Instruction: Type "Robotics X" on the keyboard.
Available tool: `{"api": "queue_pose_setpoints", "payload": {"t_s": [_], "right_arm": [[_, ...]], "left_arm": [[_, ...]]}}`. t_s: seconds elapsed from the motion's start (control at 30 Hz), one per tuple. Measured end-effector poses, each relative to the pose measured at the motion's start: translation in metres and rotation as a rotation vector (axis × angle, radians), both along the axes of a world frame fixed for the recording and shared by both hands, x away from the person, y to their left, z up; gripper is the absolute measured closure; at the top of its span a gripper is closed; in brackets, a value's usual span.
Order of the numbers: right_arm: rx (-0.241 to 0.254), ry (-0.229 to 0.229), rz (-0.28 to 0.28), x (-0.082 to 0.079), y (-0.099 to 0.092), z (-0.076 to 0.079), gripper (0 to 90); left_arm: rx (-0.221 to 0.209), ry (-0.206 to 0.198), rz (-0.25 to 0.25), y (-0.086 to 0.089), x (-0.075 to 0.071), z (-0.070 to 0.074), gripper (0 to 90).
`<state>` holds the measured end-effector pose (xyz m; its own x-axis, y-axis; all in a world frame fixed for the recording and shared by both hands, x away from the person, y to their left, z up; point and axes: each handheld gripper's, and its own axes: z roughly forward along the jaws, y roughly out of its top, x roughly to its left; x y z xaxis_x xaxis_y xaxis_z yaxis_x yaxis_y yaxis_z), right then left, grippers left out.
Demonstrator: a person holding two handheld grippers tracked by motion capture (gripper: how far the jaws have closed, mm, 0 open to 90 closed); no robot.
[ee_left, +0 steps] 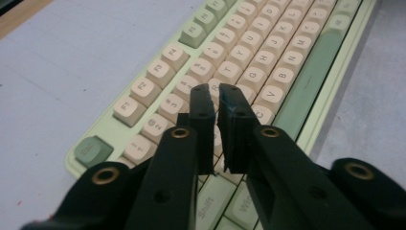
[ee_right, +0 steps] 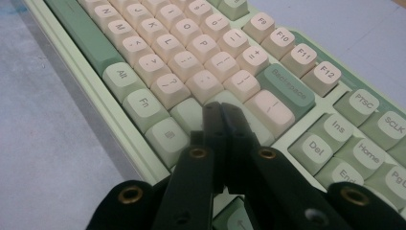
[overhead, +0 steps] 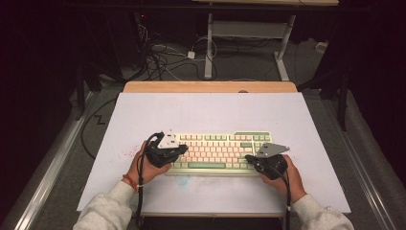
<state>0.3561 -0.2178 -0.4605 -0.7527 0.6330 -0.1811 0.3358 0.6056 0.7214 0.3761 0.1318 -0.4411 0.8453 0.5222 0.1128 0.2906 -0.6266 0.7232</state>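
Observation:
A pale green keyboard with cream and green keys lies on the light mat, near the front. My left gripper hovers over the keyboard's left end, its jaws shut with only a sliver between them and nothing held. In the left gripper view the left gripper points over the letter keys of the keyboard near the left Shift. My right gripper sits over the right end, shut and holding nothing. In the right gripper view the right gripper sits low over the keyboard, below Backspace.
The light mat covers a wooden table whose far edge shows. Metal rails run along both sides of the table. Tangled cables and a desk's white legs stand on the floor beyond.

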Motion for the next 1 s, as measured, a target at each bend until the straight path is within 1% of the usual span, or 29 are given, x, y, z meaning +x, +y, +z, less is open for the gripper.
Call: {"api": "queue_pose_setpoints", "payload": {"t_s": [0.03, 0.13, 0.17, 0.2, 0.3, 0.4, 0.43, 0.47, 0.57, 0.67, 0.8, 0.9, 0.93, 0.97, 1.0], "right_arm": [[0.004, -0.001, -0.001, 0.000, 0.000, 0.000, 90.0], [0.005, -0.003, -0.003, 0.000, 0.000, -0.001, 90.0], [0.002, -0.005, -0.004, -0.001, 0.000, -0.001, 90.0], [0.003, -0.007, -0.003, -0.001, 0.000, -0.001, 90.0], [0.007, -0.003, -0.003, 0.000, 0.000, -0.001, 90.0], [0.004, -0.007, -0.001, -0.001, 0.000, -0.001, 90.0], [0.005, -0.006, -0.004, -0.001, 0.000, -0.001, 89.9], [0.005, -0.007, -0.003, -0.001, 0.000, -0.001, 90.0], [0.001, -0.009, -0.004, -0.001, 0.000, -0.001, 90.0], [0.001, -0.007, -0.006, -0.001, 0.000, -0.001, 89.9], [-0.001, -0.006, -0.004, -0.001, 0.000, -0.001, 89.9], [-0.004, -0.011, -0.002, -0.001, 0.001, -0.001, 90.0], [-0.004, -0.011, -0.001, -0.001, 0.001, -0.001, 89.9], [-0.004, -0.011, -0.001, -0.001, 0.001, -0.001, 89.9], [-0.002, -0.007, -0.005, -0.001, 0.001, -0.001, 90.0]], "left_arm": [[0.007, 0.002, -0.004, -0.003, 0.002, 0.000, 87.6], [0.021, 0.005, -0.006, -0.011, 0.009, -0.001, 87.7], [0.029, 0.008, -0.010, -0.016, 0.013, -0.001, 87.8], [0.029, 0.008, -0.010, -0.016, 0.013, -0.001, 87.8], [0.044, 0.011, -0.019, -0.024, 0.017, -0.001, 87.8], [0.050, 0.027, -0.020, -0.030, 0.022, -0.003, 87.9], [0.068, 0.037, -0.024, -0.033, 0.025, -0.006, 87.9], [0.068, 0.037, -0.024, -0.033, 0.025, -0.006, 87.8], [0.091, 0.043, -0.019, -0.037, 0.027, -0.009, 87.8], [0.100, 0.046, -0.015, -0.040, 0.028, -0.011, 87.8], [0.098, 0.049, -0.016, -0.039, 0.030, -0.011, 87.8], [0.103, 0.043, -0.015, -0.040, 0.030, -0.011, 87.8], [0.110, 0.038, -0.014, -0.040, 0.029, -0.011, 87.8], [0.131, 0.044, -0.017, -0.042, 0.029, -0.013, 87.8], [0.141, 0.035, -0.026, -0.043, 0.029, -0.013, 87.9]]}}
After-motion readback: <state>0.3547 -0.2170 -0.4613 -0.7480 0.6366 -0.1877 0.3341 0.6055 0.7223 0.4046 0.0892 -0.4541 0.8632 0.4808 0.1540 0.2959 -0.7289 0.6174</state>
